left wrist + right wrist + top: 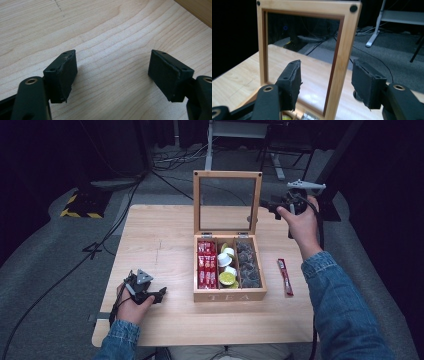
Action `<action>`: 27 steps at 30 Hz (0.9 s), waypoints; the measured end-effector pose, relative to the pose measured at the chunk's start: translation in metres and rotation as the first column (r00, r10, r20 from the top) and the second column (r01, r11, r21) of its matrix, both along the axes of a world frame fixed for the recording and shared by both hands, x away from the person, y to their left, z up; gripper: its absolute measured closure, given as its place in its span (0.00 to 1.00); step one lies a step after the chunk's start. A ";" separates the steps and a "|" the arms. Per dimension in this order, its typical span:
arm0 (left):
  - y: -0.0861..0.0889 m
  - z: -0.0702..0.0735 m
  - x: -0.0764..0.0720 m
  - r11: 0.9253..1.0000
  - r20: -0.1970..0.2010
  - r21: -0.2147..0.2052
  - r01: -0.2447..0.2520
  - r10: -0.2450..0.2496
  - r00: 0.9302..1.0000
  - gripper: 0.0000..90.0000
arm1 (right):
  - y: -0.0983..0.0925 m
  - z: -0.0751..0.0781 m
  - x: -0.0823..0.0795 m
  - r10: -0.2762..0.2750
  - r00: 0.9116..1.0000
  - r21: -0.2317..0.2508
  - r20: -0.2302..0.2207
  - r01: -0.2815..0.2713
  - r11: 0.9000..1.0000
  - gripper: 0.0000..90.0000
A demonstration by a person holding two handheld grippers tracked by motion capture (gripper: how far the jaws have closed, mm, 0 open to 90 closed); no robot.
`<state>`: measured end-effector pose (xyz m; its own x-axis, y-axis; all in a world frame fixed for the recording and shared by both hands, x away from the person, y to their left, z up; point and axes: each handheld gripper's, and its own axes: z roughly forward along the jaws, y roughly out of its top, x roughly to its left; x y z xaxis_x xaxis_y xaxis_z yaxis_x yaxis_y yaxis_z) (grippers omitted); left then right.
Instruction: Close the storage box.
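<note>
Right gripper (325,82) straddles the right side rail of the upright lid (227,176) – jaws apart, pads not pressing. Tea box (229,295) sits mid-surface, lid rail vertical. Left gripper (112,75) gapes empty near the front-left corner, farther off.

Dim room, grey carpet floor (45,270) with black cables (70,270), white desk legs (209,145) behind.

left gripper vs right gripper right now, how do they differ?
The left gripper sits low at the table's near left edge; the right gripper is raised beside the tea box's upright lid. The left gripper has bare tabletop between its jaws; the right gripper's jaws straddle the lid's side rail without pressing it. Both are open and hold nothing.
</note>
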<state>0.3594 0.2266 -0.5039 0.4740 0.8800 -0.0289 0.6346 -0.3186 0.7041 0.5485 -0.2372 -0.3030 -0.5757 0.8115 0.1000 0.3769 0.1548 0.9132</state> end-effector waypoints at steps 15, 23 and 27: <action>0.000 0.000 0.000 1.000 -0.001 0.000 0.000 0.000 1.000 0.26 | 0.022 -0.004 0.056 0.008 1.000 -0.033 0.022 -0.007 0.999 0.45; 0.000 0.000 0.000 1.000 -0.001 0.000 0.000 0.000 1.000 0.26 | 0.023 -0.014 0.071 -0.005 1.000 -0.025 0.007 0.005 1.000 0.42; 0.000 0.000 0.000 1.000 -0.001 0.000 0.000 0.000 1.000 0.26 | 0.023 -0.019 0.077 0.016 1.000 -0.003 -0.004 -0.016 1.000 0.43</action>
